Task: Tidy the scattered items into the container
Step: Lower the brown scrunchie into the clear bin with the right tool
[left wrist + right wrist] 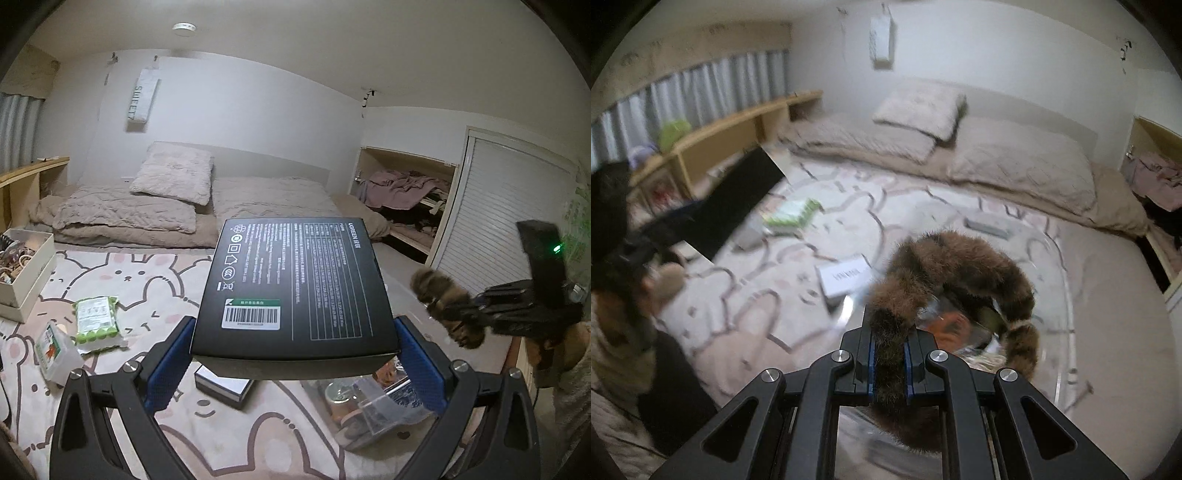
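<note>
My left gripper (293, 332) is shut on a flat black box (295, 280) with white print and a barcode label, its blue pads (170, 362) pressing both sides. The box hangs over a clear plastic container (369, 410) that has several items inside. My right gripper (889, 332) is shut on a brown furry band (960, 254), which curls above the same clear container (1060, 258). In the left wrist view the right gripper (454, 314) and furry band (432, 284) are at the right. The black box (738, 199) appears blurred at the left of the right wrist view.
On the bunny rug (155, 273) lie a green pack (96, 319), a clear lidded tub (55, 354) and a small white box (221, 386). An open white box (26, 269) with clutter stands at the left. Bedding (258, 192) lies behind, a wooden shelf (738, 129) to the left.
</note>
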Demonstrator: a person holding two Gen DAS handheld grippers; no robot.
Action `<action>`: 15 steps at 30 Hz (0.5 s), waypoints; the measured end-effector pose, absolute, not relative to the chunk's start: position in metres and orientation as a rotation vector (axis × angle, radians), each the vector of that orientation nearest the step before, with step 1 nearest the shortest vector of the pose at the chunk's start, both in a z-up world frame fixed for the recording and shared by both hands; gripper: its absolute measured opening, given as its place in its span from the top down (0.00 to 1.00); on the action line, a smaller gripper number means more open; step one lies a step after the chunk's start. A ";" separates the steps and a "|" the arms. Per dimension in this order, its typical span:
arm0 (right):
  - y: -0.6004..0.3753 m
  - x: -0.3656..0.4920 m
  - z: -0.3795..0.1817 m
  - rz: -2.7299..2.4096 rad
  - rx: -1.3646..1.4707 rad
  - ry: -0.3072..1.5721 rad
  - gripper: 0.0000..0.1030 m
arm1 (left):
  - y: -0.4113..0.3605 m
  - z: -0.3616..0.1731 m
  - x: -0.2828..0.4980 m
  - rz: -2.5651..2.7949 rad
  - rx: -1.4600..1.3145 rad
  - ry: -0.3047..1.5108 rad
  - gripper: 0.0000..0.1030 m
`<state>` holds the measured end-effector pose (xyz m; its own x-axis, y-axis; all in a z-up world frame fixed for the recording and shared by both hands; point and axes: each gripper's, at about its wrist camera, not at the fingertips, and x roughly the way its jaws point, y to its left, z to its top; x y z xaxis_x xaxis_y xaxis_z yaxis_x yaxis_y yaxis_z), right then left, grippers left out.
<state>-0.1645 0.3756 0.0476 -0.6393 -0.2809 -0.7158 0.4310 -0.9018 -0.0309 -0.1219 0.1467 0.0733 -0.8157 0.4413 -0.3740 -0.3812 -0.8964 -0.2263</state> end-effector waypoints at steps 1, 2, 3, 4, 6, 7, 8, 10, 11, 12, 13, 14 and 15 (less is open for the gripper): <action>0.376 -0.169 0.043 -2.518 1.069 0.296 0.89 | 0.149 0.073 -0.124 2.631 -0.593 -0.192 0.01; 0.377 -0.174 0.037 -2.511 1.093 0.314 0.89 | 0.151 0.073 -0.127 2.628 -0.598 -0.189 0.01; 0.378 -0.179 0.032 -2.502 1.113 0.328 0.89 | 0.153 0.073 -0.130 2.626 -0.603 -0.186 0.01; 0.381 -0.183 0.027 -2.494 1.131 0.344 0.89 | 0.155 0.073 -0.132 2.624 -0.607 -0.183 0.01; 0.383 -0.191 0.018 -2.475 1.169 0.391 0.89 | 0.160 0.073 -0.136 2.620 -0.613 -0.178 0.01; 0.384 -0.194 0.013 -2.463 1.188 0.409 0.89 | 0.162 0.073 -0.138 2.618 -0.616 -0.175 0.01; 0.385 -0.198 0.009 -2.451 1.205 0.421 0.89 | 0.164 0.074 -0.140 2.616 -0.617 -0.172 0.01; 0.383 -0.206 -0.001 -2.423 1.239 0.441 0.89 | 0.170 0.074 -0.145 2.609 -0.620 -0.170 0.01; 0.382 -0.209 -0.006 -2.406 1.257 0.453 0.89 | 0.173 0.074 -0.147 2.605 -0.622 -0.169 0.01; 0.381 -0.212 -0.010 -2.391 1.271 0.462 0.89 | 0.176 0.074 -0.149 2.600 -0.624 -0.169 0.01; 0.382 -0.215 -0.014 -2.379 1.283 0.467 0.89 | 0.179 0.075 -0.152 2.597 -0.627 -0.167 0.01; 0.381 -0.217 -0.019 -2.358 1.298 0.470 0.89 | 0.183 0.075 -0.155 2.591 -0.630 -0.164 0.01; 0.381 -0.220 -0.023 -2.339 1.311 0.471 0.89 | 0.186 0.075 -0.156 2.587 -0.632 -0.160 0.01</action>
